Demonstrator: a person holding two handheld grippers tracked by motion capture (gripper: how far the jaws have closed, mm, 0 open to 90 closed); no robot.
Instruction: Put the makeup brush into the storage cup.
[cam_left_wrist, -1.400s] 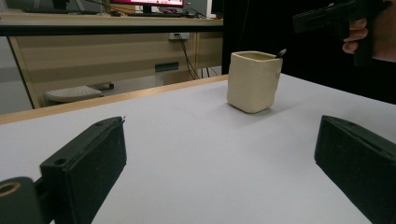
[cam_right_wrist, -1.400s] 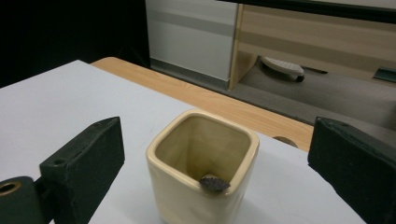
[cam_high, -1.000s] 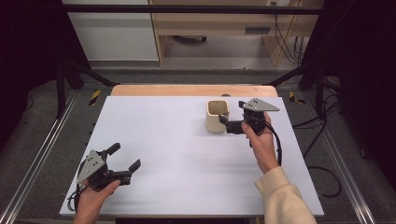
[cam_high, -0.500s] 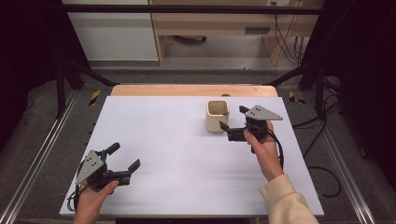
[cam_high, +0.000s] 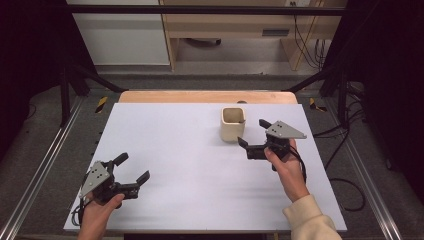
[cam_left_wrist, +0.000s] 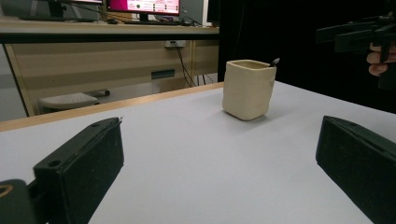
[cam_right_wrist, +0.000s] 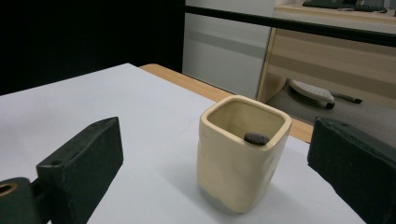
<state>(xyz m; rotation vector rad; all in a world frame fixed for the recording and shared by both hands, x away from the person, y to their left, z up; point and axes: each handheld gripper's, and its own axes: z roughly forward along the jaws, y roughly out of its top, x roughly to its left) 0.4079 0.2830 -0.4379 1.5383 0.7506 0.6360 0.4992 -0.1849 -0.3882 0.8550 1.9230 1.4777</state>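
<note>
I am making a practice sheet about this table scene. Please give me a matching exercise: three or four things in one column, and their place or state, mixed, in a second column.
Things:
1. cream cup
2. left gripper
3. right gripper
4. small dark tip

Places or states:
a. open, near the front left corner of the table
b. upright, toward the far side of the table
c. open, just right of the cup
d. pokes up at the cup's rim

Pairs: 1-b, 2-a, 3-c, 4-d

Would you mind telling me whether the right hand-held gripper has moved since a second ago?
Yes: the right hand-held gripper has drawn back toward the person, away from the cup.
</note>
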